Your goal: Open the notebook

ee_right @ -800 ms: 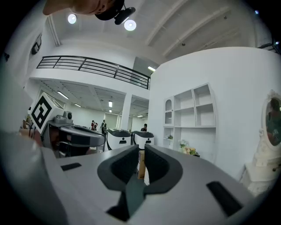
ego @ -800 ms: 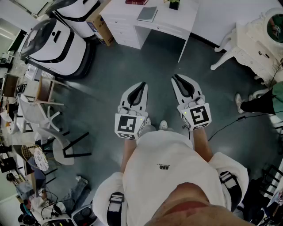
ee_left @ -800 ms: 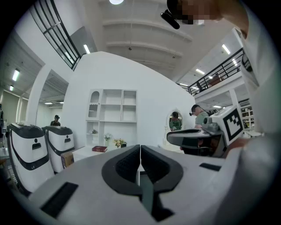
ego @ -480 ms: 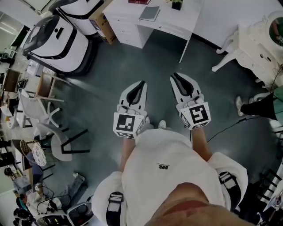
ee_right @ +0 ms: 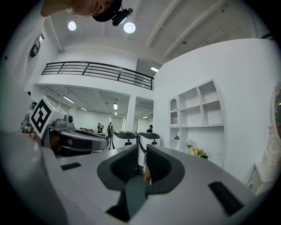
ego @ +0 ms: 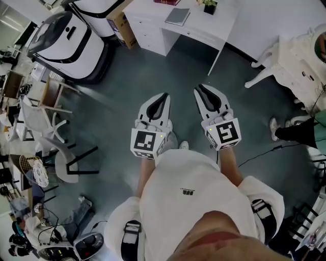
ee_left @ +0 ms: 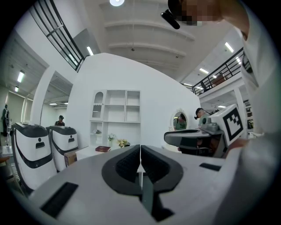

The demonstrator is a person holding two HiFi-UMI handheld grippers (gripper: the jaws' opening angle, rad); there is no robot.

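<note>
Well ahead of the person, at the top edge of the head view, the grey notebook (ego: pixel 178 16) lies flat on a white desk (ego: pixel 219 20). A red book (ego: pixel 167 2) sits to its left and a small potted plant (ego: pixel 209 6) to its right. Both grippers are held out level over the grey floor (ego: pixel 127 92), side by side with a gap between them, and neither touches anything. The left gripper (ego: pixel 163 97) has its jaws pressed together with only a thin seam between them, and nothing is caught there. The right gripper (ego: pixel 200 89) has its jaws a narrow slit apart. Only the far room shows through the slit, so it holds nothing. Left of the desk stand a cardboard box (ego: pixel 121 23) and big white machines with black trim (ego: pixel 69 43). A white dresser (ego: pixel 300 56) stands at the right.
</note>
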